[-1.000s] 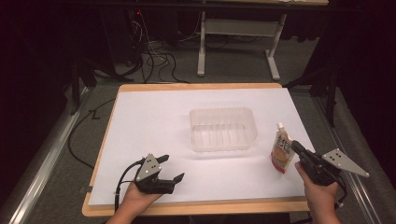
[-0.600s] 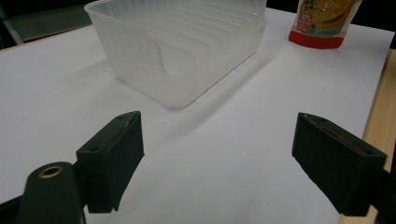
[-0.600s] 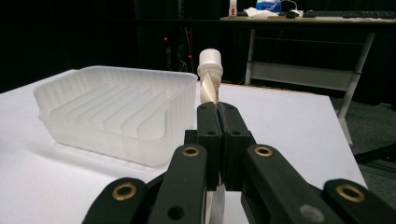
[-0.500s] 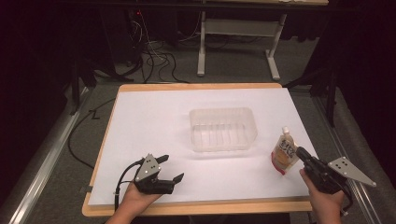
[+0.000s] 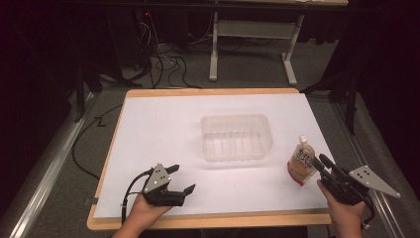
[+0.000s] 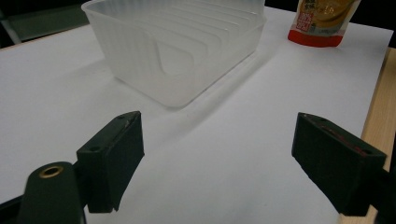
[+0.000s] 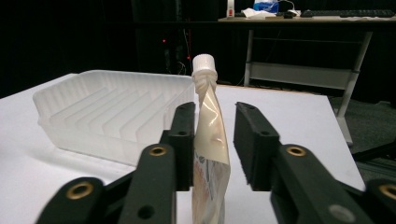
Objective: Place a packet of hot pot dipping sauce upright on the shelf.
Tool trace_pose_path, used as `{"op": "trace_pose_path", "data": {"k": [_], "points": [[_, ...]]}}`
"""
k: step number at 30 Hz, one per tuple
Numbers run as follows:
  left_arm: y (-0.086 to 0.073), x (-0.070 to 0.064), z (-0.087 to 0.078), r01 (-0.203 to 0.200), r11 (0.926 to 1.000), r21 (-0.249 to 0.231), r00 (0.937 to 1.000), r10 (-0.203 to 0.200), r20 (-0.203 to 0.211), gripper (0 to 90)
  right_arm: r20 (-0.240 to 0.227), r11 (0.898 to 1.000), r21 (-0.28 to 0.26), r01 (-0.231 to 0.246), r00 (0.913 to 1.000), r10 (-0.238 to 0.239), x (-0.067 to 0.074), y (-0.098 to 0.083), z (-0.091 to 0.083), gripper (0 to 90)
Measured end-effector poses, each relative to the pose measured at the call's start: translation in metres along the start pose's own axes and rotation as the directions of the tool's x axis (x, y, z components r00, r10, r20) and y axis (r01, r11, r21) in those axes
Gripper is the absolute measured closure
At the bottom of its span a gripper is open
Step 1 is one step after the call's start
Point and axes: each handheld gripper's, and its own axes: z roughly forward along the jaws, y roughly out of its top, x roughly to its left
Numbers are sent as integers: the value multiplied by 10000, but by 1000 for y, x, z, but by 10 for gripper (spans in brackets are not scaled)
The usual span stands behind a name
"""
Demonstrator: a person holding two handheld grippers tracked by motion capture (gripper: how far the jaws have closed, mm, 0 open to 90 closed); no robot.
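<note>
Your right gripper (image 7: 212, 140) has just been opening: the pouch (image 7: 210, 154) stands upright between its jaws, touching one and clear of the other. Your left gripper (image 6: 219, 158) gapes wide, well apart from the pouch.

The high view hangs above the near edge of the bench (image 5: 148, 124), facing forward and down from well off, taking in the whole top and the floor beyond at twelve o'clock. The left gripper view sits low and close over the bench, looking toward the clear tub (image 6: 177, 42) at about eleven o'clock. The right gripper view sits just as low, nearly level, very near the spouted pouch (image 7: 210, 140). All three share the tub and the pouch.
</note>
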Motion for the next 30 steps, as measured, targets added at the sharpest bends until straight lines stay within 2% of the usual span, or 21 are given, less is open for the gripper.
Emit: {"op": "trace_pose_path", "data": {"k": [9,13,20,25,30], "points": [[0,0,0,-10,10000,-30,10000,10,-10,173,-82,9999,83,152,9999,-151,3,4,0,475],[0,0,0,-30,10000,-6,10000,30,-8,173,-98,9989,222,421,9991,-419,8,4,1,440],[0,0,-1,-15,10000,-39,10000,15,-23,173,-18,9983,468,361,9993,-360,6,1,3,430],[0,0,-1,-12,10000,-38,10000,12,-14,173,-55,9951,978,132,9999,-127,3,-5,8,457],[0,0,-1,-19,10000,-36,10000,19,-19,173,-103,9894,1435,-216,9997,234,-1,-12,13,582]]}}
